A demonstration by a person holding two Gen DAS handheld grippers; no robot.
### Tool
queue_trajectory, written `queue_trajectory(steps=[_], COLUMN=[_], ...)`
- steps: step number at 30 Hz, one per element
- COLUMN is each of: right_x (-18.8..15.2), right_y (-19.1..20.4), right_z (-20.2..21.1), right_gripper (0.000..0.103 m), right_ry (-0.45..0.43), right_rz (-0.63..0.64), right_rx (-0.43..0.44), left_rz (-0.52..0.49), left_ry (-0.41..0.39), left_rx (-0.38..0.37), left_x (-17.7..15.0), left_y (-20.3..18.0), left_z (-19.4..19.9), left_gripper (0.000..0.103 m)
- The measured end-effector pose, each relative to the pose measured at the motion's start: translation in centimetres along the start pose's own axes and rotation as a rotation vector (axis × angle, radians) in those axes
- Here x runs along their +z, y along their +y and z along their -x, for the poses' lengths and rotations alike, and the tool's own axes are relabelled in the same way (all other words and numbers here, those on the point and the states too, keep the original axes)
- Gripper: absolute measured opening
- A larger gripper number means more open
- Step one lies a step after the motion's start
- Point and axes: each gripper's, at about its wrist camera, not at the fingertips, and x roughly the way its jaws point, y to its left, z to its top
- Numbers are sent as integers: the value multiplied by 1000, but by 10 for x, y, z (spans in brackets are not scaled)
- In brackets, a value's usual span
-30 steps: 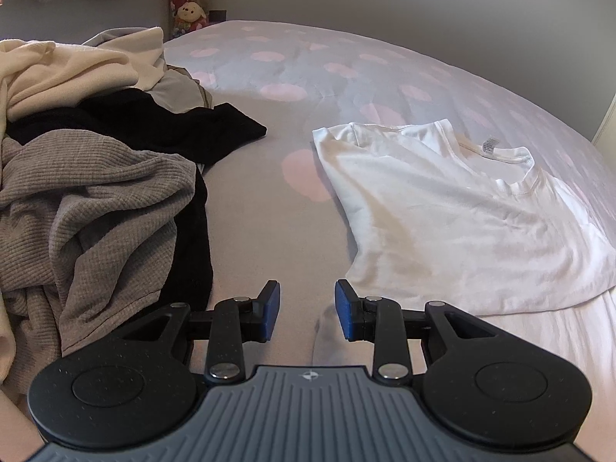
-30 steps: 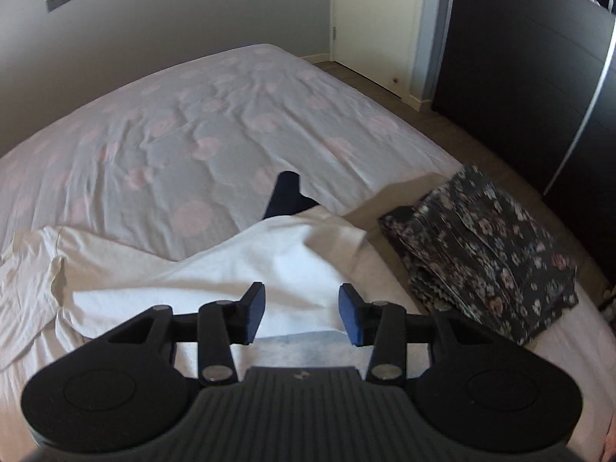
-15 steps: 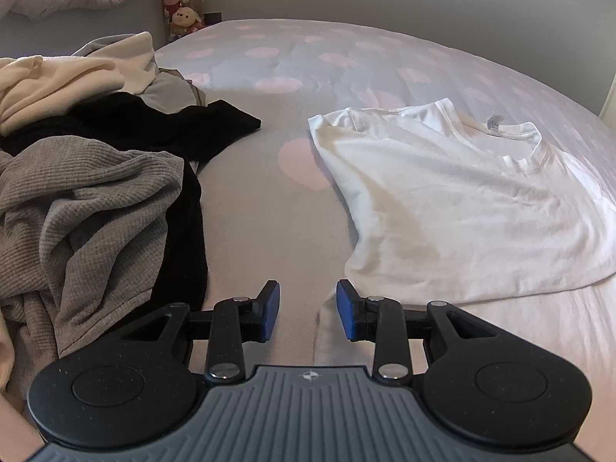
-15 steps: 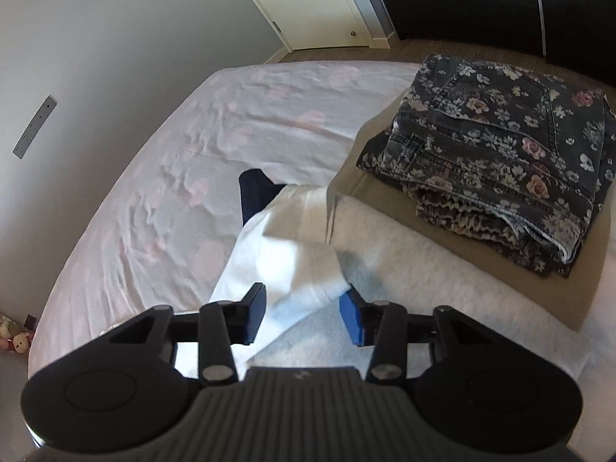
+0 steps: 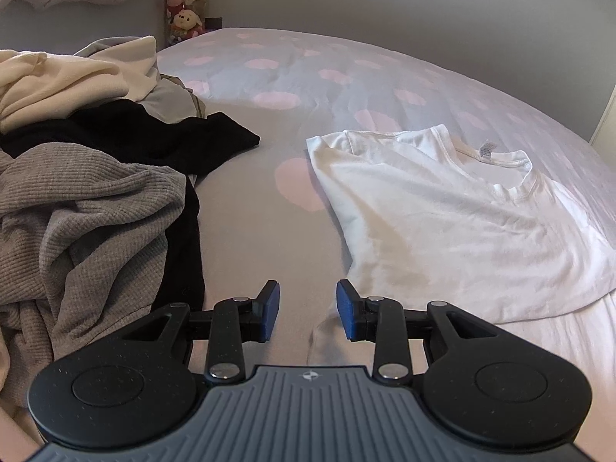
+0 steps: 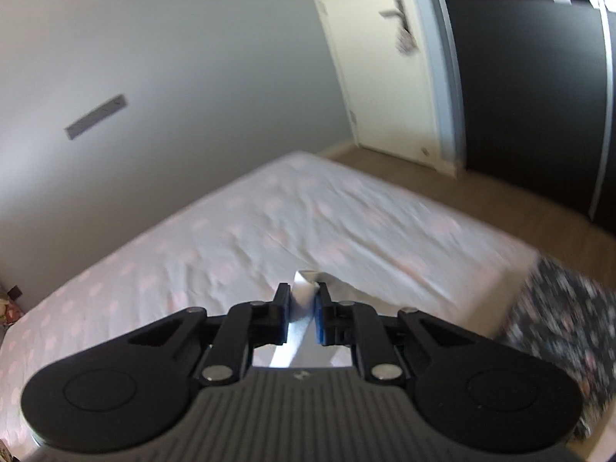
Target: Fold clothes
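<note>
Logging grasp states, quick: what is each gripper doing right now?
Left gripper: open, empty.
Right gripper: shut on white cloth.

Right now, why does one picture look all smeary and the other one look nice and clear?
The right wrist view is smeared by motion: the bed and the floral clothes are streaky, while the right gripper, pinching white cloth, stays sharp. The left wrist view is crisp: the white T-shirt and grey knit show clear texture. Both views bend at the edges from the fisheye lens.
</note>
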Motion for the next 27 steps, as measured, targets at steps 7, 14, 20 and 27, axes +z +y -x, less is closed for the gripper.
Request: queue_trajectory(steps=[7,14,20,27], right_x=[30,-26,-88,-139], right_y=[172,312,342,304], right_z=[24,31,-6,-86], right_gripper=[4,1,2,17], right_ry=[-88,-13,108,224], right_rz=[228,396,522,613], right_rx=[189,406,357,250], left_rz=[69,92,112,100], left_ry=[-25,-14,-1,12], left_rx=[-26,-63,-80,-57], left_x=[8,8,6,9], left_y=[15,22,28,27], left_z=[6,7,7,1], left_gripper=[30,31,39,39])
